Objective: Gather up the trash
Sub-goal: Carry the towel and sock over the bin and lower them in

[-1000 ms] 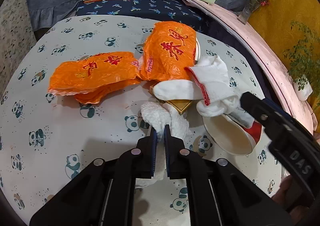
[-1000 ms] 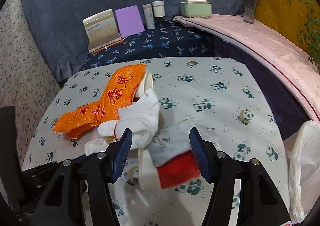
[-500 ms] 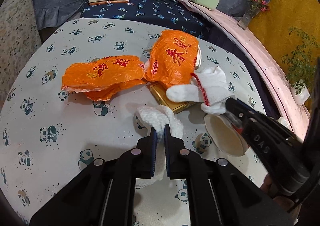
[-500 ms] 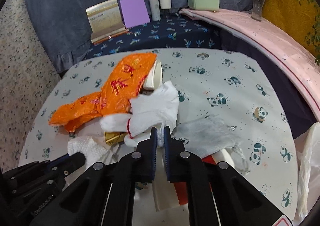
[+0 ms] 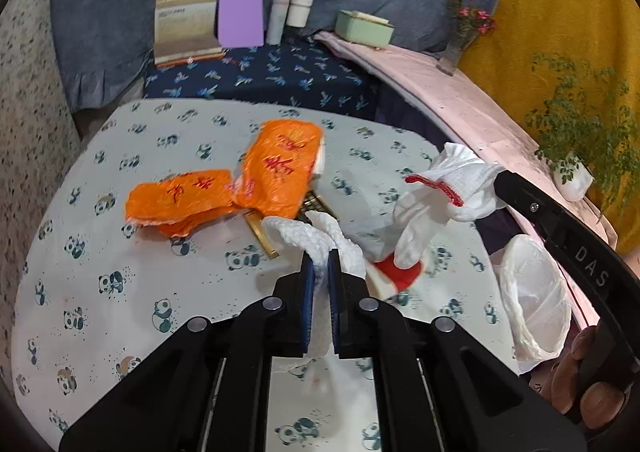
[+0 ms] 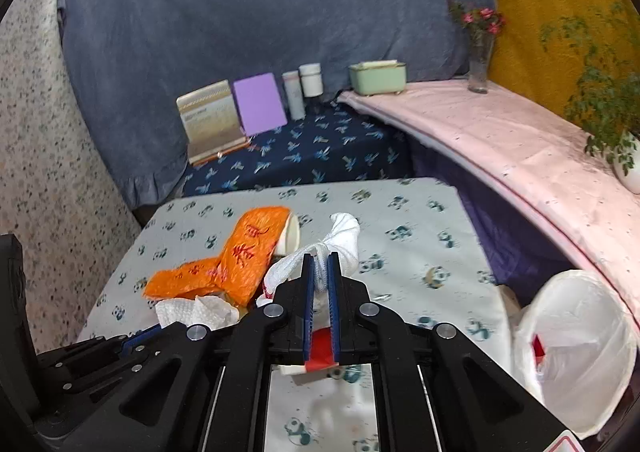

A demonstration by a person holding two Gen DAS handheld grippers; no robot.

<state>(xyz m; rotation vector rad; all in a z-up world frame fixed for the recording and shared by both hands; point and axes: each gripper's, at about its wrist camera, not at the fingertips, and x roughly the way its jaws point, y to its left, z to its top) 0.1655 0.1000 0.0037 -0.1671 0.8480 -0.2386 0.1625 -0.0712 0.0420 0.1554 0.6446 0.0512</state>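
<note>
My left gripper point(image 5: 319, 258) is shut on a crumpled white paper towel point(image 5: 308, 234), held a little above the panda-print table point(image 5: 120, 252). My right gripper point(image 6: 319, 264) is shut on a white glove point(image 6: 346, 238) with a red cuff; in the left wrist view the glove point(image 5: 436, 195) dangles in the air. Two orange plastic bags point(image 5: 276, 167) lie mid-table, partly over a gold box point(image 5: 276, 240). A red-and-white paper cup point(image 5: 396, 278) lies on its side under the glove. A bin lined with a white bag point(image 6: 576, 348) stands off the table's right edge.
Another paper cup point(image 6: 292, 238) pokes out from under the orange bag point(image 6: 248, 252). Books, a purple card point(image 6: 258, 103), two bottles and a green box point(image 6: 378, 77) stand on the dark blue cloth behind. A pink ledge point(image 6: 500, 135) with a vase and plant curves along the right.
The right gripper closed on the white glove and lifted it off the pile. Both grippers rose and pulled back, and the paper towel came up off the table.
</note>
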